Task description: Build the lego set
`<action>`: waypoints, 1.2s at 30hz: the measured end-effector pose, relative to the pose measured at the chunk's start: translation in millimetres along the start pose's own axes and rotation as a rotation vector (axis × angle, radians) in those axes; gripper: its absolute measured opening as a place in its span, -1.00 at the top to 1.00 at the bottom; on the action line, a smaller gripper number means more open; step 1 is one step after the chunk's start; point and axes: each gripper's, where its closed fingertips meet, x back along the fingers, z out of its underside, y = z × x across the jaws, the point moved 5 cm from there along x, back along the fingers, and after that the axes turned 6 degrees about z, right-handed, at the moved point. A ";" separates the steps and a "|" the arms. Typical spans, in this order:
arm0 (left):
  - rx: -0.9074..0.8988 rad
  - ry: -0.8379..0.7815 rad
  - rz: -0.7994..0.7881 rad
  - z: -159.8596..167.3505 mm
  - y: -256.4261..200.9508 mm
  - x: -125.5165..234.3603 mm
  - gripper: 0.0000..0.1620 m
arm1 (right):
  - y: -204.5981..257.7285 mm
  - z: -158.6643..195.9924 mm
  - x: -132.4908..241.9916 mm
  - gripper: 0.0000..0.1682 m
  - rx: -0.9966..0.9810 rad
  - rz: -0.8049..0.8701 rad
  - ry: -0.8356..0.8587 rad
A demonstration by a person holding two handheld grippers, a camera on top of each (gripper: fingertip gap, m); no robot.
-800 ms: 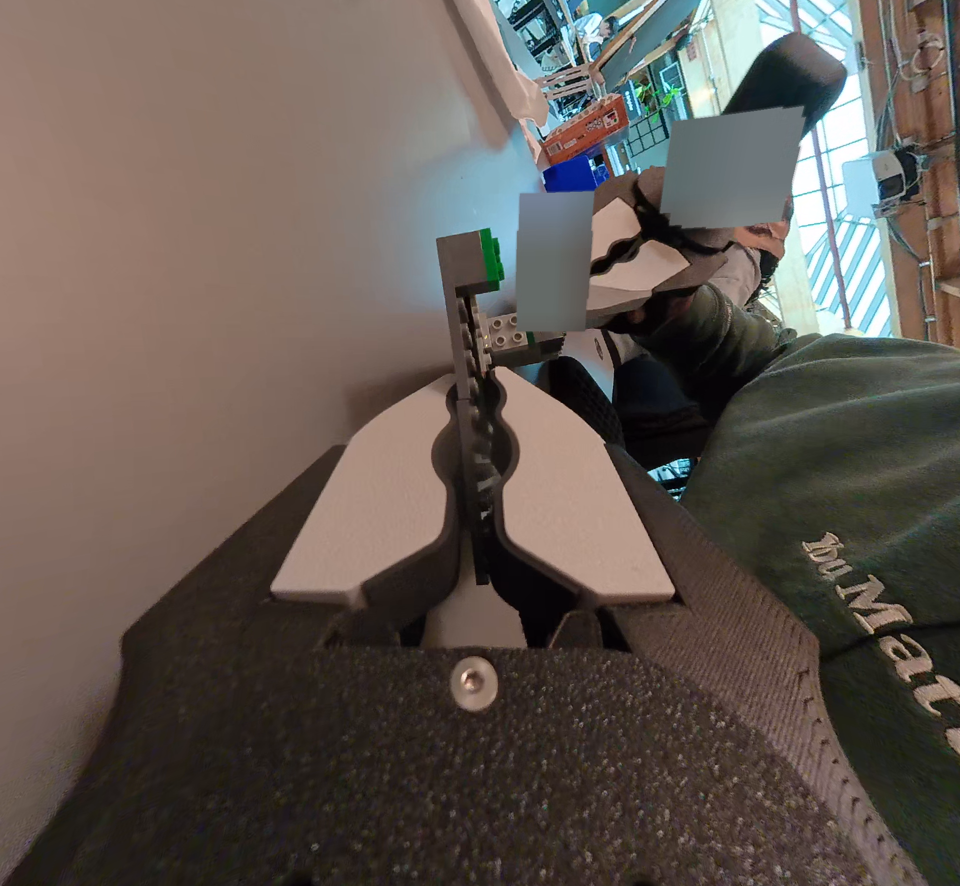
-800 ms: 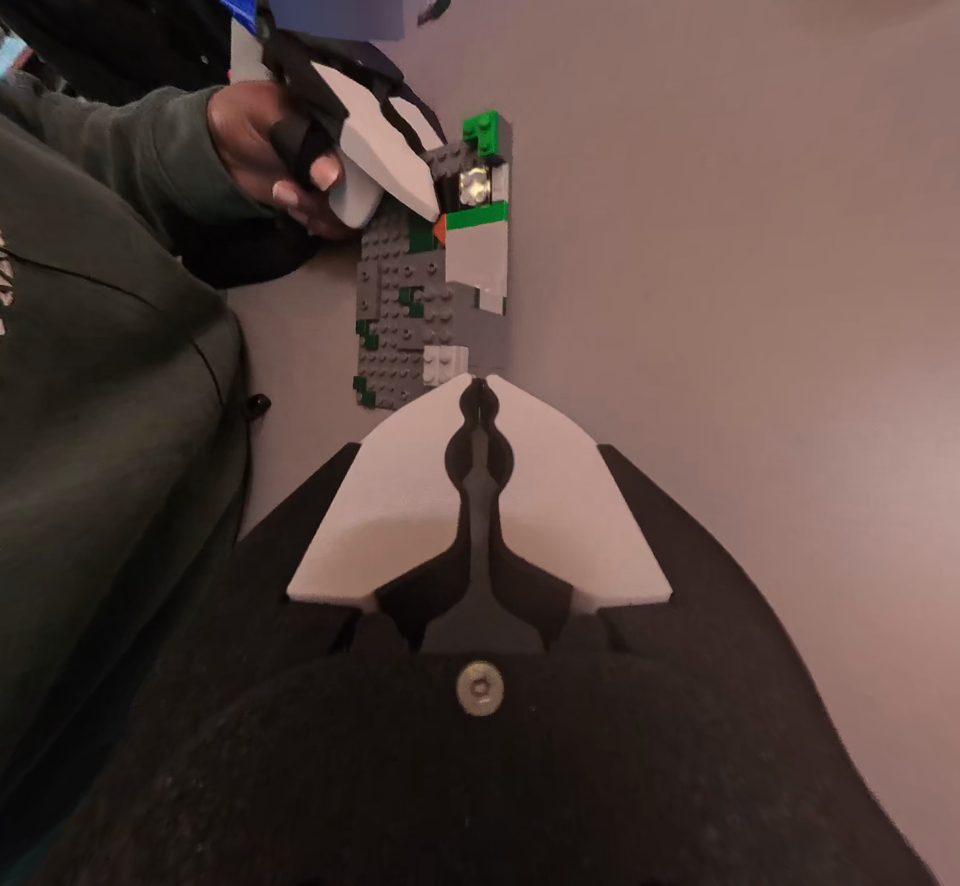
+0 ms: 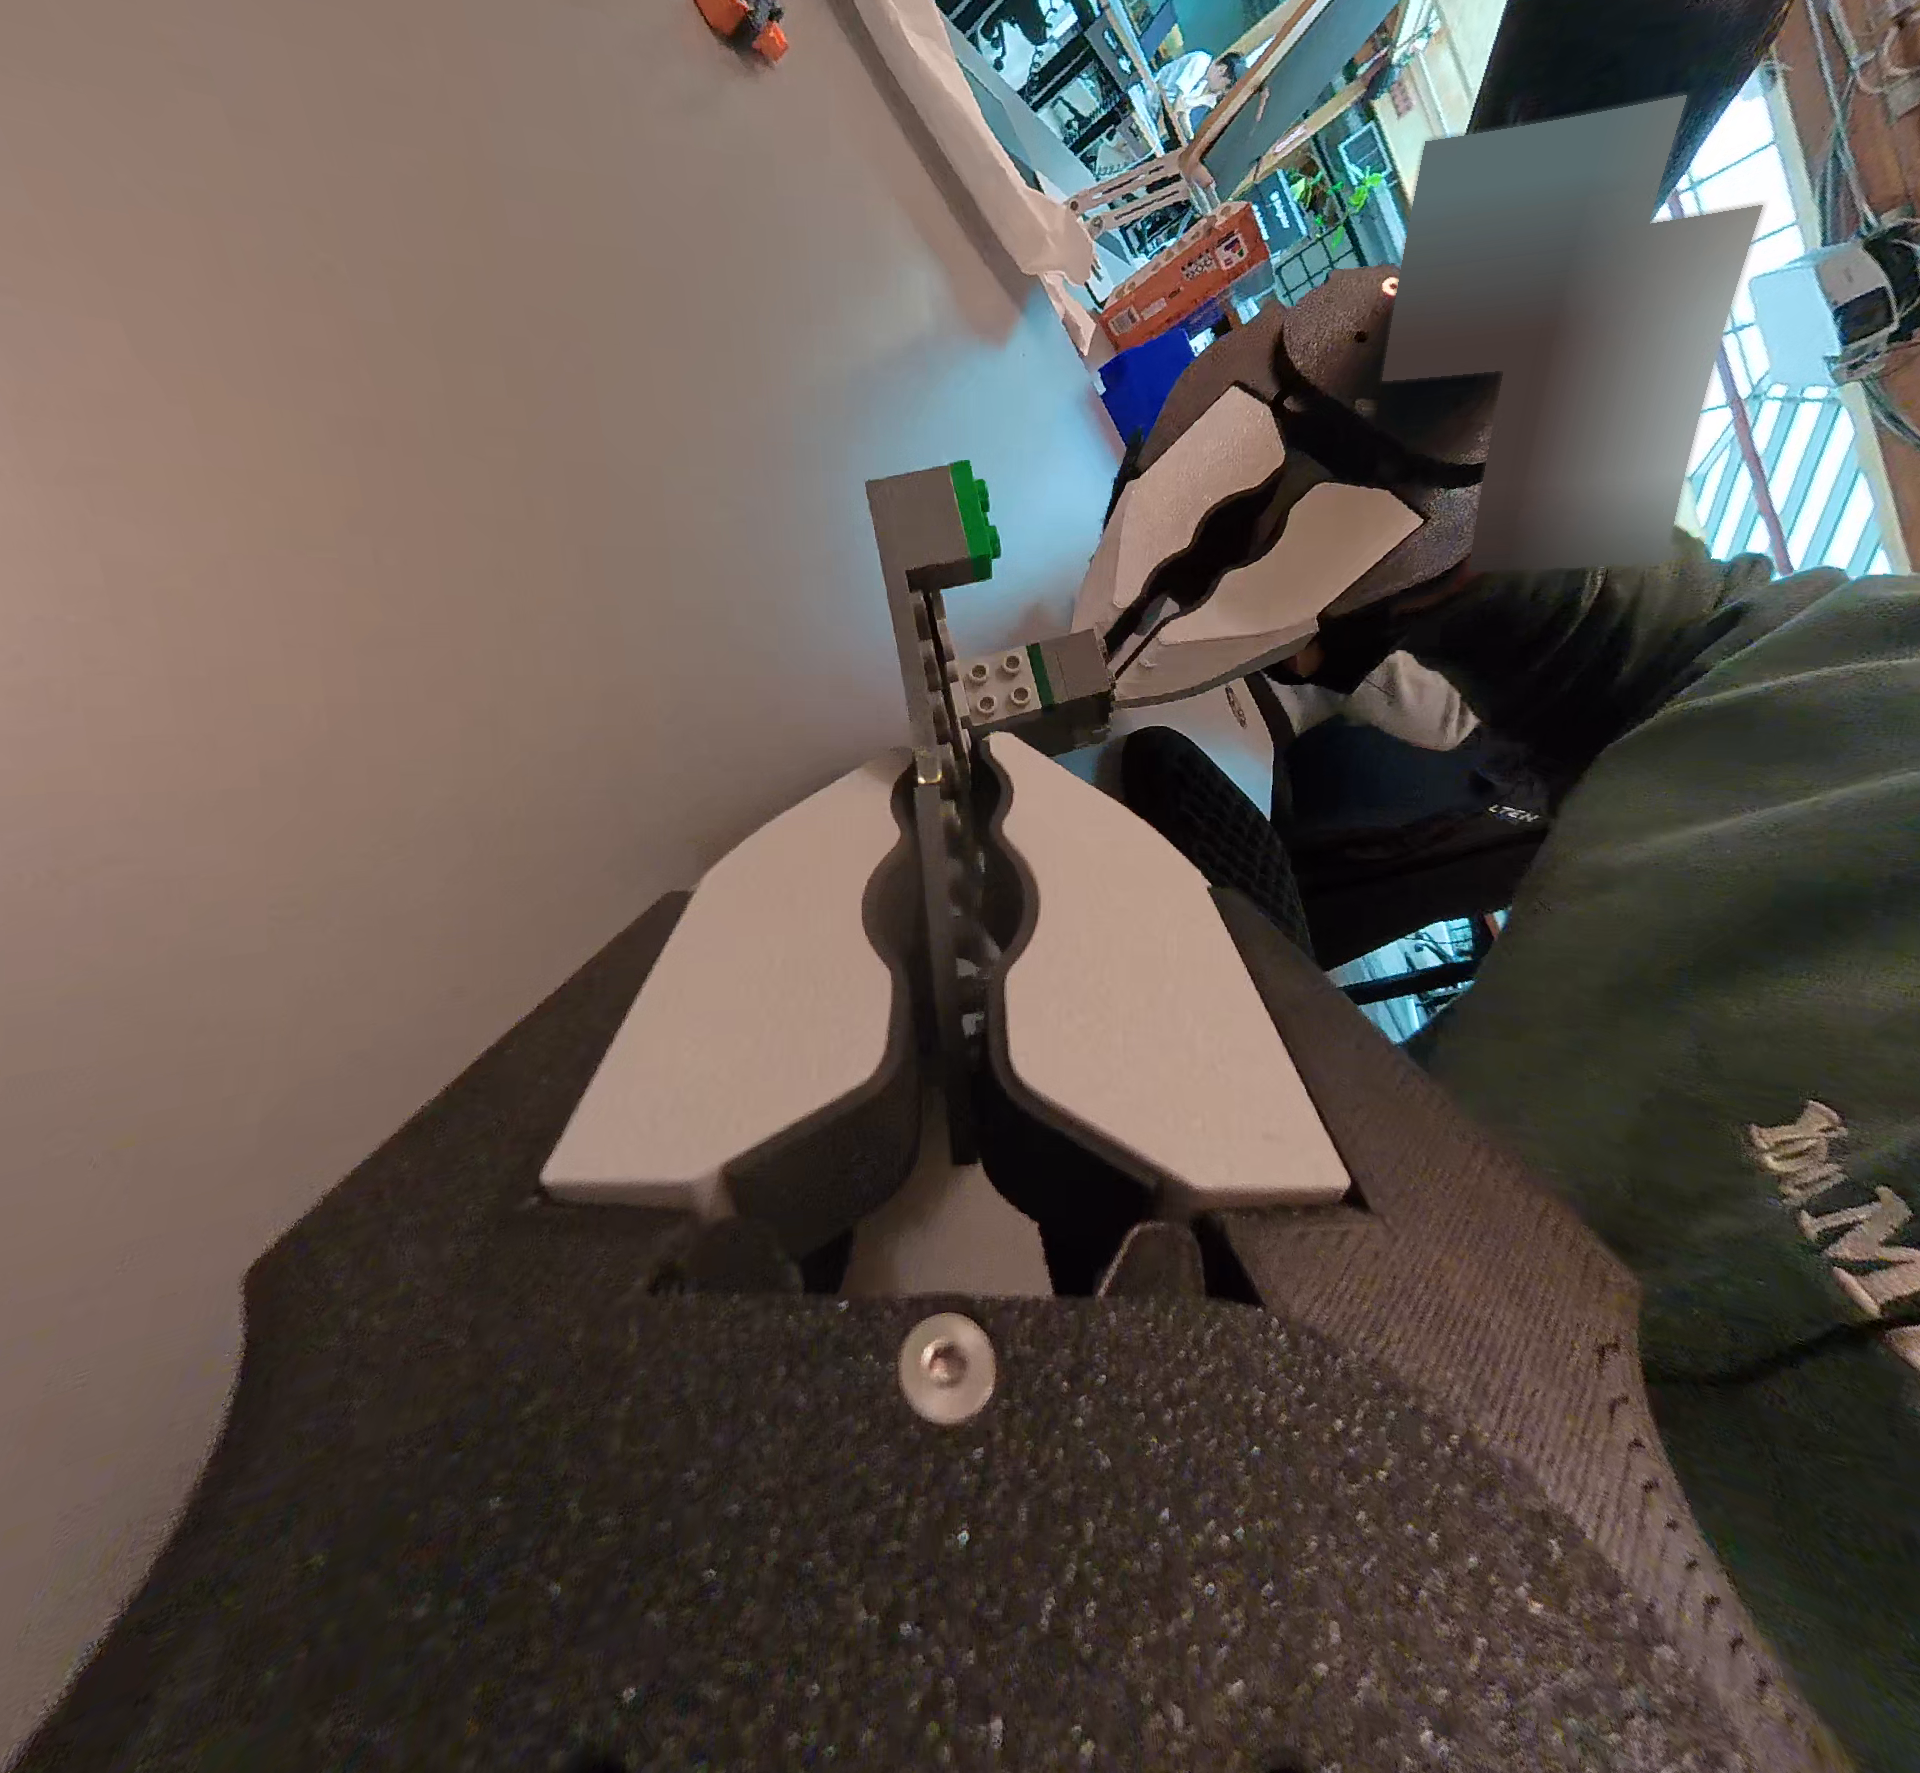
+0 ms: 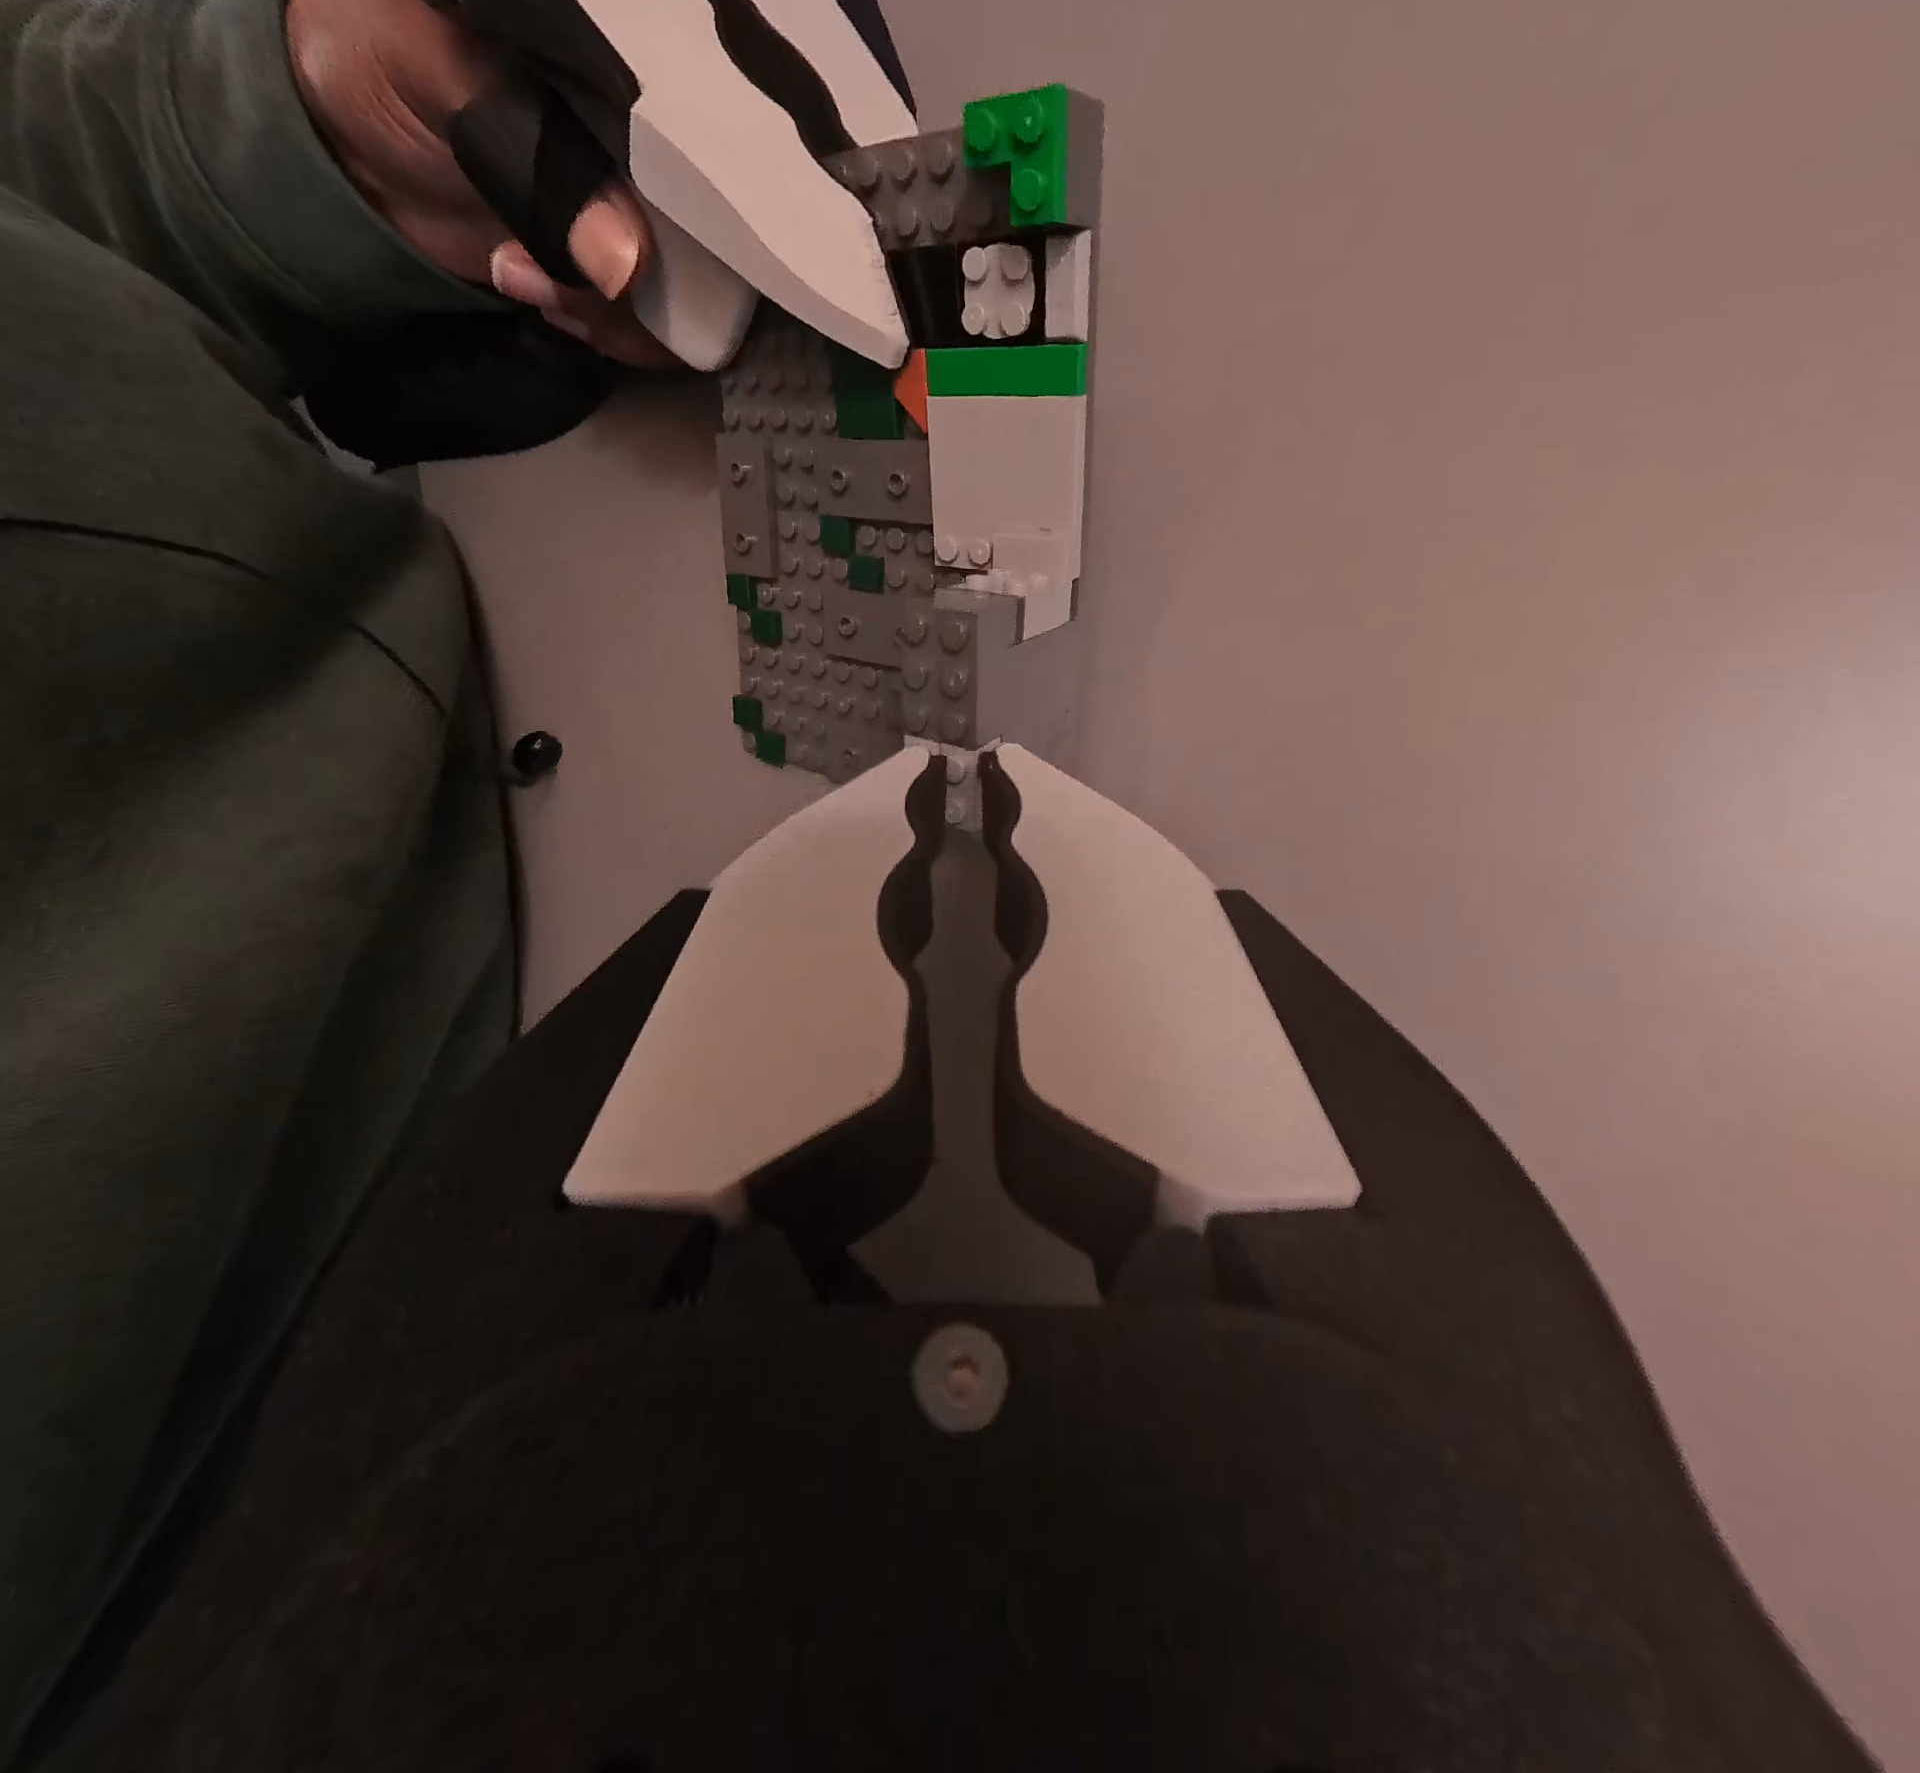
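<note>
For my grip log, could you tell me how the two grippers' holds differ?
Left gripper holds the grey plate; right gripper holds the pale wall. Left takes the plate deep in its jaws; right pinches with tips only. Both are shut.

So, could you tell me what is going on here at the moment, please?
A person is building a lego model with a handheld claw in each hand. The left claw is shut on the edge of the grey studded base plate, holding it up off the table. The right claw grips the grey block at the model's near end; it looks closed on it.
</note>
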 end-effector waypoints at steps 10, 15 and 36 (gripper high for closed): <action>0.023 -0.003 0.002 0.9 3.1 1.0 0.91 | -4.5 0.5 -0.9 0.93 -0.055 -0.002 -0.004; 0.035 -0.009 -0.002 0.4 3.6 0.9 0.91 | -8.4 1.0 1.1 0.94 -0.075 0.014 -0.045; 0.156 -0.171 0.081 -22.1 -1.1 23.3 0.92 | -33.4 11.9 39.5 0.78 0.056 0.330 -0.257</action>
